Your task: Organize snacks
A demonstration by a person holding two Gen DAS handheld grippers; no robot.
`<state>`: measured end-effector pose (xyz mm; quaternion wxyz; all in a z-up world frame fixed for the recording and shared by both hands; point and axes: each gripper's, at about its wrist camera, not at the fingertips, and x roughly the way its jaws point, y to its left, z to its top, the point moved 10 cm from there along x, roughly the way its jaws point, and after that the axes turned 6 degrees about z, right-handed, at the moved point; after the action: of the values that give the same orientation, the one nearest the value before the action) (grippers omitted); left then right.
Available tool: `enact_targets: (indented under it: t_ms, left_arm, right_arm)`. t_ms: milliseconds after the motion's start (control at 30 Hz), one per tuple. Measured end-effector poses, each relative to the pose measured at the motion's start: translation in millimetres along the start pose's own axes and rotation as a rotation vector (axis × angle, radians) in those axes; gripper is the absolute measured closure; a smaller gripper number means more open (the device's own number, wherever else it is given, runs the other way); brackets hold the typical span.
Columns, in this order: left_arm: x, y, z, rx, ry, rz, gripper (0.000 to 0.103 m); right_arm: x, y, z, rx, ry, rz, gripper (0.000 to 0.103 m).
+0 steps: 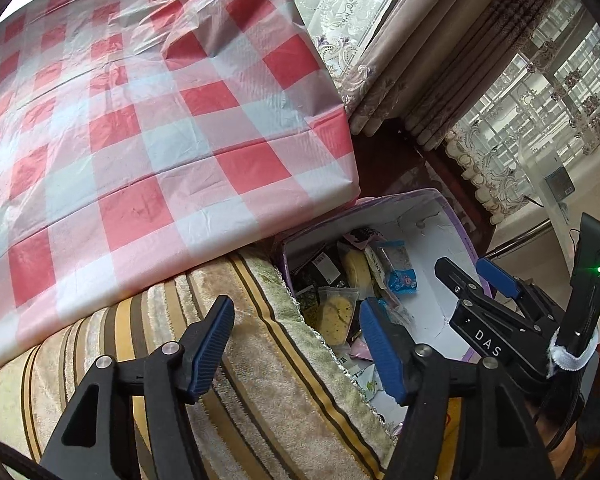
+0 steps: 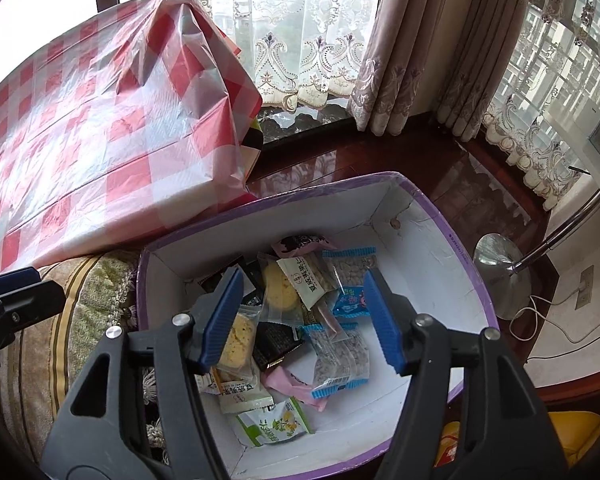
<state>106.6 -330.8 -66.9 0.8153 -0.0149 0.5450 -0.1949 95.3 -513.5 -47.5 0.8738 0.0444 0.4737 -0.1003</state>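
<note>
A: From the left wrist, what shows?

B: The left gripper (image 1: 296, 344) hangs with its jaws spread and nothing between them, over a striped cushion (image 1: 228, 360). Just beside the cushion sits the purple-rimmed box (image 1: 428, 240) with snack packets (image 1: 336, 312) piled inside. The right gripper (image 1: 474, 276) hovers over the box's far side. A red-checked cloth (image 1: 140, 120) covers the surface behind.

A: And from the right wrist?

B: The right gripper (image 2: 304, 316) is above the box (image 2: 440, 240), jaws spread and empty. Below them lie the snacks: a yellow cake packet (image 2: 236, 340), a clear blue-edged seed packet (image 2: 340, 356), a pink wrapper (image 2: 288, 384), a green-and-white packet (image 2: 276, 424). The left gripper (image 2: 12, 300) shows at the left edge over the cushion (image 2: 80, 312).
</note>
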Motion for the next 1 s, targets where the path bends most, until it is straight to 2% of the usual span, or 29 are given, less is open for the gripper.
enact_targets:
  t_ms: [67,333,467,567,700,867,1000]
  left_arm:
    - [-3.2,5.2,0.5,-0.019,-0.012,-0.01,0.029]
    - [-17.3,6.5,-5.3,-0.026,-0.031,-0.09,0.021]
    - [-21.0,5.4,-8.6,-0.033,-0.022,-0.136,0.02]
    - [-18.9,0.0,-17.0,-0.047,0.017,-0.18,0.019]
    - [-22.0,-10.6,-24.9,-0.025,0.021,-0.172,0.014]
    - [-14.5,-39.3,-32.7,0.054,0.045,-0.18,0.0]
    - [-0.2,-46.4,-34.5,0.072,0.069,-0.15,0.0]
  right_arm:
    - [-2.8,7.1,1.4,-0.013,-0.004,0.001,0.036]
    - [-15.9,29.4,4.4,-0.051,-0.01,0.008,0.034]
    - [-20.2,34.9,0.4,-0.067,-0.001,-0.02,0.034]
    - [-23.5,25.2,-8.3,-0.061,0.024,-0.067,0.034]
    - [-31.9,-0.5,-26.8,-0.022,0.064,-0.128,0.034]
    - [-39.7,-28.5,-44.9,0.031,0.09,-0.173,0.034]
    - [-40.6,-43.2,-48.1,0.065,0.087,-0.189,0.034]
